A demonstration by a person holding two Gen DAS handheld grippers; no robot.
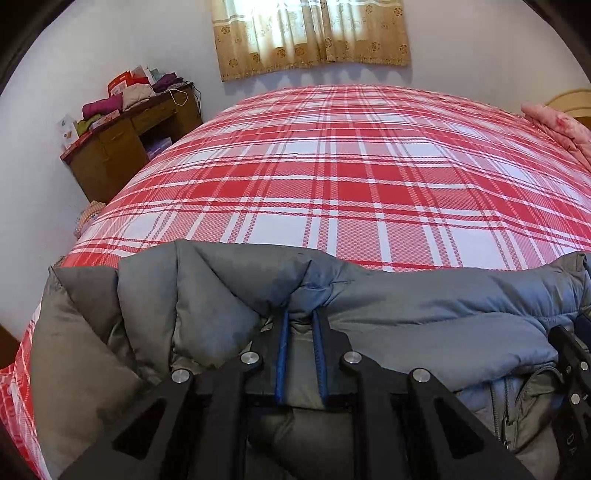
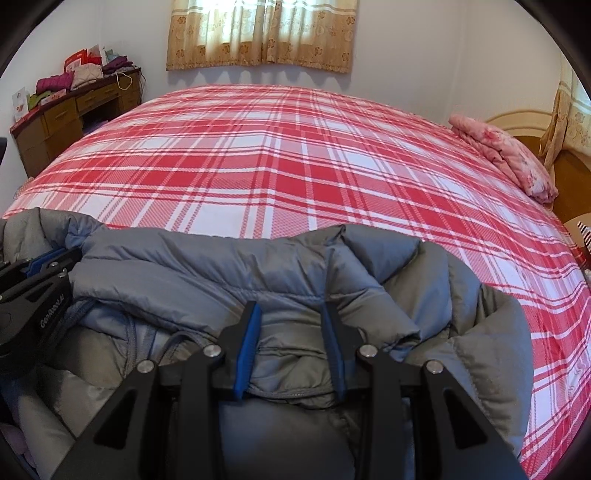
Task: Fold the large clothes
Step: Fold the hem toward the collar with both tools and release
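Observation:
A grey puffer jacket lies bunched at the near edge of the bed, also in the right wrist view. My left gripper is shut on a fold of the jacket, blue pads pinching the fabric. My right gripper holds its fingers wider apart, with a fold of the jacket between the pads; it reads as shut on the fabric. The left gripper shows at the left edge of the right wrist view, and the right gripper body at the right edge of the left wrist view.
The bed has a red and white plaid sheet. A folded pink quilt lies at its far right by the headboard. A wooden desk piled with clothes stands at the far left. A curtained window is behind.

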